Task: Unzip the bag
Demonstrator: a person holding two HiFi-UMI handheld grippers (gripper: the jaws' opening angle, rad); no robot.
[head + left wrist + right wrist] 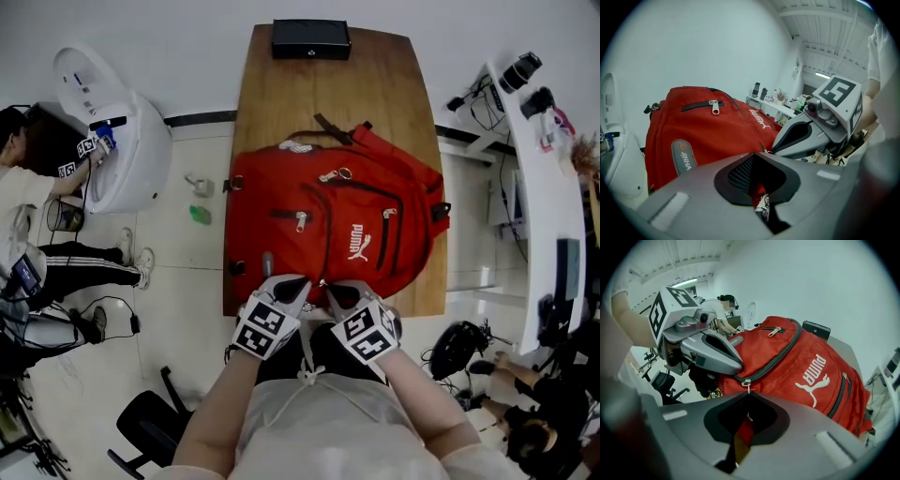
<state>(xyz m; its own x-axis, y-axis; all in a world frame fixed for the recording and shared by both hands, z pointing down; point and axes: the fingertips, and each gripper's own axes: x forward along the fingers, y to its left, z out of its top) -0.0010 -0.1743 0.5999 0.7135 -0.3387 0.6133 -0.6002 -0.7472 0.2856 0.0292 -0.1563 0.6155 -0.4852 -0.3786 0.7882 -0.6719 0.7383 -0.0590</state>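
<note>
Bag (361, 211) of red woven fabric: left tool (758, 154) pinches its cloth, right tool (747, 393) its metal zipper pull (746, 382).

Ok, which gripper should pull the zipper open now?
Right. The right gripper is shut on the zipper pull; the left gripper looks clamped on the bag fabric, bracing it.

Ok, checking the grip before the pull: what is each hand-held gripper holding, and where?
The right hand-held gripper is shut on the zipper pull of the red bag. The left hand-held gripper pinches the bag's red fabric at its near edge.
</note>
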